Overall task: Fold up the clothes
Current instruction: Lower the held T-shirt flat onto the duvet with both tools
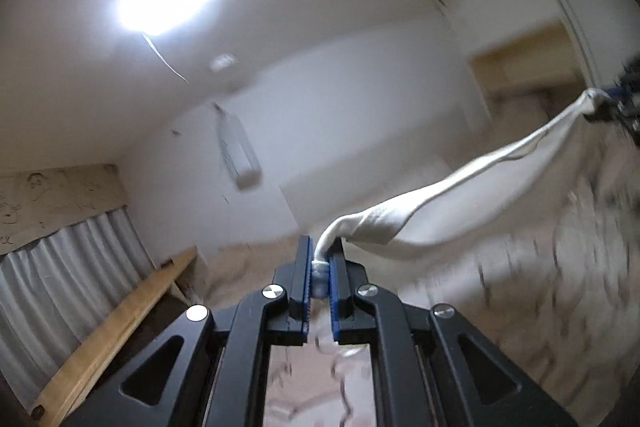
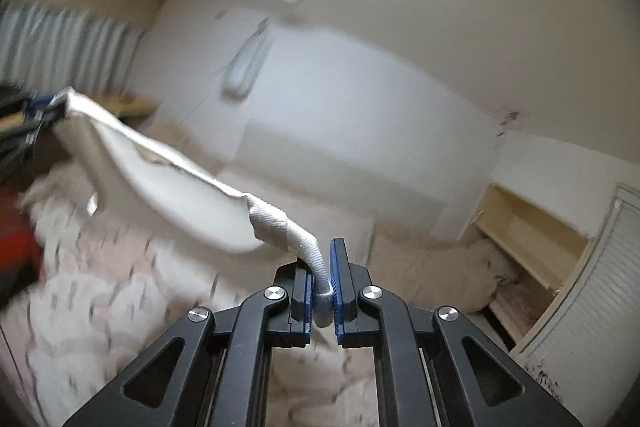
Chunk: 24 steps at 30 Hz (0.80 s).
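Bed under a patterned quilt

The bed (image 2: 100, 307) fills the lower part of both wrist views, from about 3 to 9 o'clock, blurred by motion. A pale quilt (image 1: 520, 307) with dark and pinkish markings covers it. In the right wrist view a cushion or pillow (image 2: 480, 275) lies at 4 o'clock, a red object (image 2: 16, 243) at 9 o'clock.
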Each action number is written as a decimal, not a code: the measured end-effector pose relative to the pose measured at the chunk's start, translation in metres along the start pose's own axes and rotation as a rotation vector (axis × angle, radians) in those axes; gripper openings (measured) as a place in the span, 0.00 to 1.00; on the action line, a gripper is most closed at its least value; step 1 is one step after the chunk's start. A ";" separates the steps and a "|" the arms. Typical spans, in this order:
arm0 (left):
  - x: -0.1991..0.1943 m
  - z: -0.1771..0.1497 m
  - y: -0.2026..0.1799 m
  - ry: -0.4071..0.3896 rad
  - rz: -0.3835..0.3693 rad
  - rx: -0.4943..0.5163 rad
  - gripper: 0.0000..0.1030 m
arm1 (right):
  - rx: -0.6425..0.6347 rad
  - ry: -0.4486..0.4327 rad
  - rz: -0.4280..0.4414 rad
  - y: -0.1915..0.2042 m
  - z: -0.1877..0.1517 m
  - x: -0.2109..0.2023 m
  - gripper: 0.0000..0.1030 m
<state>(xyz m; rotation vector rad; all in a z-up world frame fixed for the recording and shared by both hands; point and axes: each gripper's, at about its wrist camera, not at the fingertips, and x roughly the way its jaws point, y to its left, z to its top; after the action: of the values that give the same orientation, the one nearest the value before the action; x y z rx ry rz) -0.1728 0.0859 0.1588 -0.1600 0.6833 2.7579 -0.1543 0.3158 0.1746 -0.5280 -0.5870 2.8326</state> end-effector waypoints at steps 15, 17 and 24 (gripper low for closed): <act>-0.047 -0.284 -0.186 0.247 -0.311 0.553 0.08 | -0.506 0.389 0.232 0.161 -0.321 -0.013 0.07; -0.053 -0.296 -0.198 0.237 -0.330 0.599 0.07 | -0.560 0.403 0.252 0.174 -0.344 -0.019 0.07; -0.099 -0.281 -0.195 0.107 -0.325 0.696 0.07 | -0.682 0.381 0.276 0.188 -0.362 -0.046 0.06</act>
<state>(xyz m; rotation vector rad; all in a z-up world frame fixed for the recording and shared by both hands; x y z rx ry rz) -0.0079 0.0923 -0.1563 -0.2371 1.4480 2.0768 0.0036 0.2585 -0.2000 -1.3090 -1.4914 2.5864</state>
